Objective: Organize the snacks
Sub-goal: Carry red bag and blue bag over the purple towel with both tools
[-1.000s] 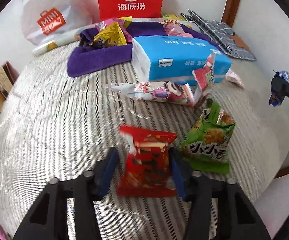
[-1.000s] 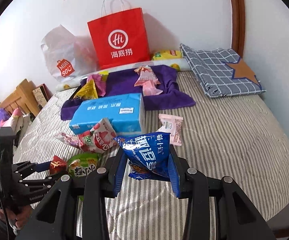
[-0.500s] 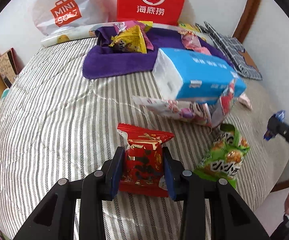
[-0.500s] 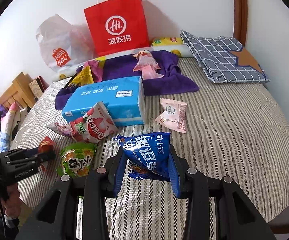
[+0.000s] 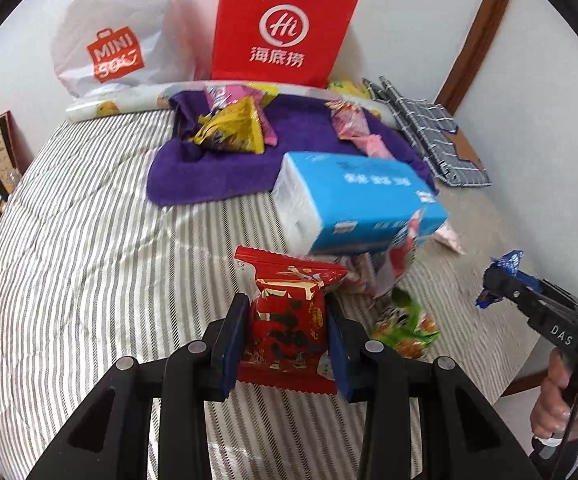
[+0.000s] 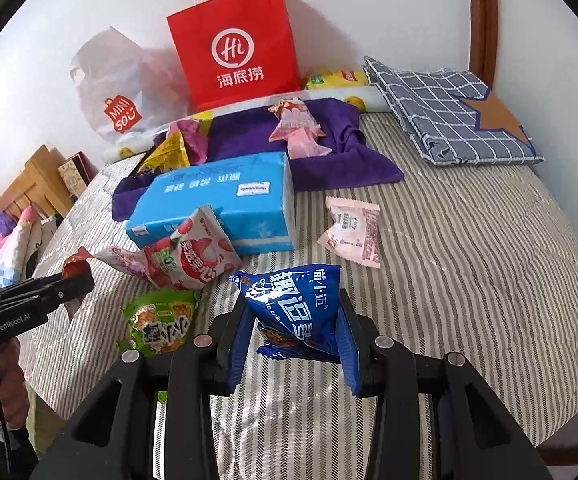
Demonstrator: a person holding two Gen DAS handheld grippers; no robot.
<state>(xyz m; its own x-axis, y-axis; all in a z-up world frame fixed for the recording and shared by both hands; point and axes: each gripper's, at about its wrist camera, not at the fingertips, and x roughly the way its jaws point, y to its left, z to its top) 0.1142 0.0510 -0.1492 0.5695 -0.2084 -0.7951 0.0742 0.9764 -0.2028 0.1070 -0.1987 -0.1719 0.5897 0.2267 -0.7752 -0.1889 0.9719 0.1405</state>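
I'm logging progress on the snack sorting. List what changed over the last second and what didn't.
The left hand-held gripper closed on the red snack packet and lifted it off the striped bedcover, toward the blue tissue pack. Unchanged: the right hand-held gripper holds the blue snack bag; the green snack bag lies where it was.

red snack packet (image 5: 287, 322): glossy, gold print, crimped ends, upright, lifted off the striped bed (image 5: 89, 280). blue snack packet (image 6: 301, 312): white characters, puffed, upright, clear of the bed. green snack packet (image 6: 161, 320): lying flat near the bed's front edge. red-and-white strawberry packet (image 6: 193, 254): leaning against the blue tissue pack (image 6: 225, 200). pale pink packet (image 6: 353, 230): flat, just right of the tissue pack. yellow packet (image 5: 233, 132) and pink packets (image 6: 297, 128): resting on the purple towel (image 5: 209, 172).
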